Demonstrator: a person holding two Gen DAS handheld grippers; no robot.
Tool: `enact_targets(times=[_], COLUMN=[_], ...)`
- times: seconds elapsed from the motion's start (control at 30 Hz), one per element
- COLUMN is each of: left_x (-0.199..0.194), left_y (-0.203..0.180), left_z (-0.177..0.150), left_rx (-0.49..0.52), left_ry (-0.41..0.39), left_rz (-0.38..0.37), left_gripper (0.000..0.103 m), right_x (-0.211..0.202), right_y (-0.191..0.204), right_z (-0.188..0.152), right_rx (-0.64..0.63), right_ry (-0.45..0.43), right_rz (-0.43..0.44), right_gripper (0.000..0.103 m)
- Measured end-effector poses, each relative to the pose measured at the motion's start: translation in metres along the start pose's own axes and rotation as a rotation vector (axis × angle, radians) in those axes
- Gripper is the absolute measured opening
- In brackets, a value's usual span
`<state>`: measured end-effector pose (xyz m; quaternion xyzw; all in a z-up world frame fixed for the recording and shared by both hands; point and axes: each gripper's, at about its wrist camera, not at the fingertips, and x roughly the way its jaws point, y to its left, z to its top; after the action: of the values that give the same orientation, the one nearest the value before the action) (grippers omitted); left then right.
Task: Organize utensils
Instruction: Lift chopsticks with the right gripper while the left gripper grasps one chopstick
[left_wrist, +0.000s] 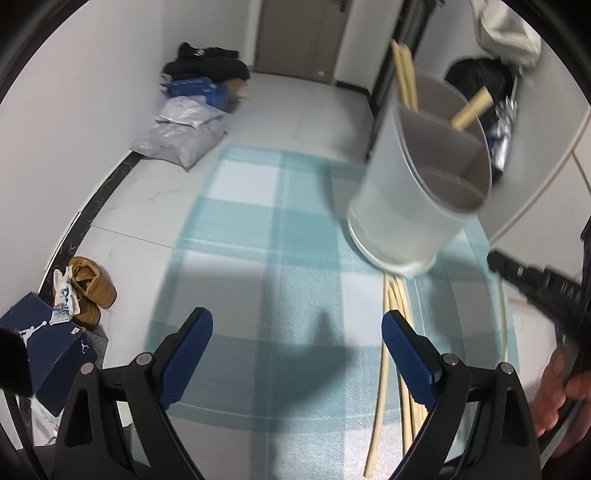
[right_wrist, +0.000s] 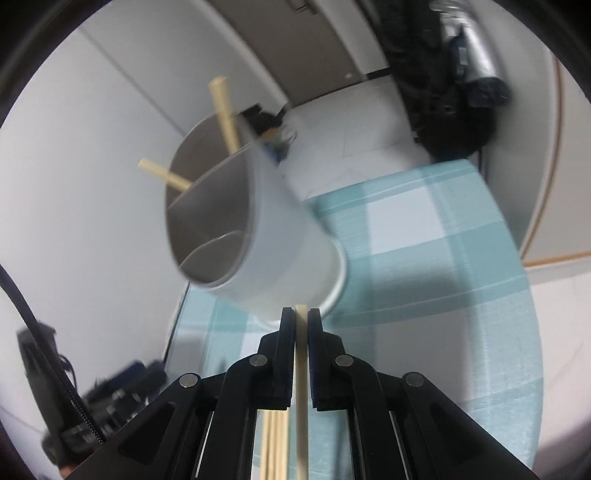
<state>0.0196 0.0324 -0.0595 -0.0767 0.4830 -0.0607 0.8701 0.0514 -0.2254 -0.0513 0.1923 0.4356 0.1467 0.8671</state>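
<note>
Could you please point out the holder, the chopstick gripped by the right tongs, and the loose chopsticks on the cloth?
holder (left_wrist: 402, 206): left wrist view, outer side wall.
gripped chopstick (right_wrist: 301, 369): right wrist view, shaft between the pads.
loose chopsticks (left_wrist: 391, 317): left wrist view, shafts below the holder.

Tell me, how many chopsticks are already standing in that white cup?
3 in the cup: a pair against its far rim, one leaning in the other compartment. More may be hidden; others lie outside on the cloth.
</note>
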Motion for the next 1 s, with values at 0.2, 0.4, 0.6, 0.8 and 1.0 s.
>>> enact_targets(times=[0.2, 0.4, 0.6, 0.8, 1.0], left_x=[0.009, 0.015, 0.021, 0.037, 0.049], left_y=[-0.011, -0.016, -0.036, -0.037, -0.045], left_z=[-0.004, -0.006, -0.014, -0.016, -0.012], left_rx=[0.023, 0.016, 0.126, 0.128, 0.16], left_ry=[0.057, 0.079, 0.104, 0.186, 0.2], left_rz=[0.012, 0.019, 0.028, 0.037, 0.093], left_gripper=[0.091, 0.091, 0.091, 0.091, 0.091], right_x=[-0.012, -0.015, -0.019, -0.015, -0.017], right_y=[-0.02, -0.026, -0.035, -0.044, -0.059], right_z=[0.0, -0.002, 0.001, -0.006, -0.011], right_rx=[0.002, 0.015, 0.078, 0.149, 0.259], right_ry=[-0.087, -0.133, -0.103, -0.001, 0.032], right_rz=[0.02, 0.048, 0.09, 0.15, 0.177], right_gripper=[0.006, 0.006, 0.006, 0.006, 0.006])
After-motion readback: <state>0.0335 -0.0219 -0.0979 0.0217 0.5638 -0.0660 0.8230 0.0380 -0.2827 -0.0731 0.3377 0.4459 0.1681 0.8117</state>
